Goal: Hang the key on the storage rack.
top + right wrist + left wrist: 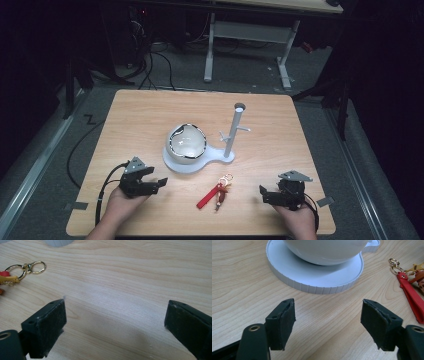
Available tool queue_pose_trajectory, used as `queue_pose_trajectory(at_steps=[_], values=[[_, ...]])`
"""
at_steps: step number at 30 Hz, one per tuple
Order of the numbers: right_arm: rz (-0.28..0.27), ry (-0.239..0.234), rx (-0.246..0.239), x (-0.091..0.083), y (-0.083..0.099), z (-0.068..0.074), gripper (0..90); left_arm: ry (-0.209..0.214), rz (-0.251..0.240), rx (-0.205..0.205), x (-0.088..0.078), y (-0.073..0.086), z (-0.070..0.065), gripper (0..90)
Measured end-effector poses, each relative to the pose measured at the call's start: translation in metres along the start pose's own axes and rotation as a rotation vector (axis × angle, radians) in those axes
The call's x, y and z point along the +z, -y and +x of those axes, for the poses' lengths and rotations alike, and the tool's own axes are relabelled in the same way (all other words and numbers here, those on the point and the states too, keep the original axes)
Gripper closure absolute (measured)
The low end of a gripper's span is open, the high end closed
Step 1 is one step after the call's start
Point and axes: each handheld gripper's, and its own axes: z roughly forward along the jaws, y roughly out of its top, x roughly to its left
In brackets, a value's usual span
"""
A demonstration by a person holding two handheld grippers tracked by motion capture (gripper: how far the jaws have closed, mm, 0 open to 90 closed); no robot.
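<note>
On the wooden table (150,115) a red keychain (216,192) lies between my left gripper (159,184) and right gripper (264,193); both stand spread apart, empty.

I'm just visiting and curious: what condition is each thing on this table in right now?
Left gripper: open, empty.
Right gripper: open, empty.
Keychain: lying flat on the table, untouched.
White bowl: sitting on the stand's tray.
Stand: upright, nothing hanging on its pegs.

R gripper (115,322): jaws wide apart, nothing betw. them, bare table (130,280) below. Gold ring (15,271) w/ clasp (36,267) far left, well apart.
</note>
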Motion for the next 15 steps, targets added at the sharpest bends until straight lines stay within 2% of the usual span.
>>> queue_pose_trajectory(at_steps=[7,15], values=[[0.009,0.0,0.015,0.0017,-0.0012,0.0013,5.2,-0.003,-0.009,0.001,-0.0044,0.0,0.0002,28.4],[0.007,-0.018,0.002,0.0025,-0.0038,0.0046,6.3,-0.01,-0.005,-0.001,-0.0063,0.002,0.0001,28.4]])
